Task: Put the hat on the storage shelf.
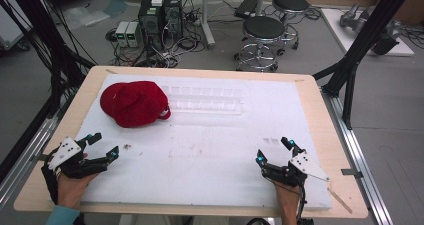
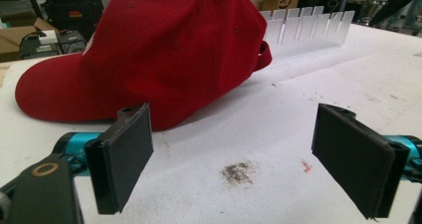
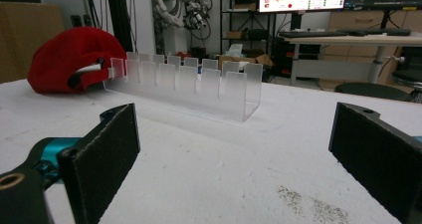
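Fingers on both tools stand spread wide with nothing between them. On the white board (image 1: 210,150) that covers the wooden table (image 1: 320,130), the red cap (image 1: 134,103) lies toward the far left, its brim pointing left and its back strap touching or nearly touching the end of a clear slotted rack (image 1: 205,100) that runs rightward from the cap. The left gripper (image 1: 102,145) hovers near the board's near left edge, short of the cap, and in the left gripper view the cap (image 2: 159,50) sits ahead of the left pad (image 2: 122,154) with open board between them; a dark smudge (image 2: 238,171) marks the board between the jaws. The right gripper (image 1: 274,151) rests at the near right, well apart from the cap, and its own view looks across bare board to the rack (image 3: 189,87), with the cap (image 3: 69,59) beyond the rack's far end. Round stools (image 1: 264,35) and computer boxes (image 1: 160,15) stand on the floor beyond the cap's side of the table.
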The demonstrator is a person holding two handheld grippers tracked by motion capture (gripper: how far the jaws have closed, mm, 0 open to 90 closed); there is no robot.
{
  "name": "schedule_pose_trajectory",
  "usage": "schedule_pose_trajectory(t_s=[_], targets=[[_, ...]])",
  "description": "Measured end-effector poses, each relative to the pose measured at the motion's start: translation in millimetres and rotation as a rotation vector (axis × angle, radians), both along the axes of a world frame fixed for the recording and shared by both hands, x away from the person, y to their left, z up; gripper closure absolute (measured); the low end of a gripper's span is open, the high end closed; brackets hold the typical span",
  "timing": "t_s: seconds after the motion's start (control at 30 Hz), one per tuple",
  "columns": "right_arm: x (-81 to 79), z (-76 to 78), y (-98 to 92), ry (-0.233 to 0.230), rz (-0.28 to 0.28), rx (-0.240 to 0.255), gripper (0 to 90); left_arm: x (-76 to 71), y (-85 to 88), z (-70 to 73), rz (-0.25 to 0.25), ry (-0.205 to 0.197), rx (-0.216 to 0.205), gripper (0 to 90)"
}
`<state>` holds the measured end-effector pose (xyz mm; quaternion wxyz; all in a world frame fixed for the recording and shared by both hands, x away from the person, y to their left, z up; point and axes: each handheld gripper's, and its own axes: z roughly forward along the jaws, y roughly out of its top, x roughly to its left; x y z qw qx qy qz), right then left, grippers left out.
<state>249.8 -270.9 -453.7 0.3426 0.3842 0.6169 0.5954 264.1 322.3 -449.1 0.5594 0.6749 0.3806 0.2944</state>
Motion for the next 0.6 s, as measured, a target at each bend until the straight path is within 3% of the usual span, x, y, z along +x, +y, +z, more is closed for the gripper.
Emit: schedule_pose_trajectory(t_s=[0.23,0.6], targets=[[-0.1,-0.1,-0.8,0.000,-0.002,0.003,4.7,1.3,1.7,-0.1,0.036,0.020,-0.024,16.6],[-0.4,-0.1,-0.7,-0.001,-0.011,0.008,4.7,-1.8,-2.1,0.0,0.016,-0.013,0.015,17.4]])
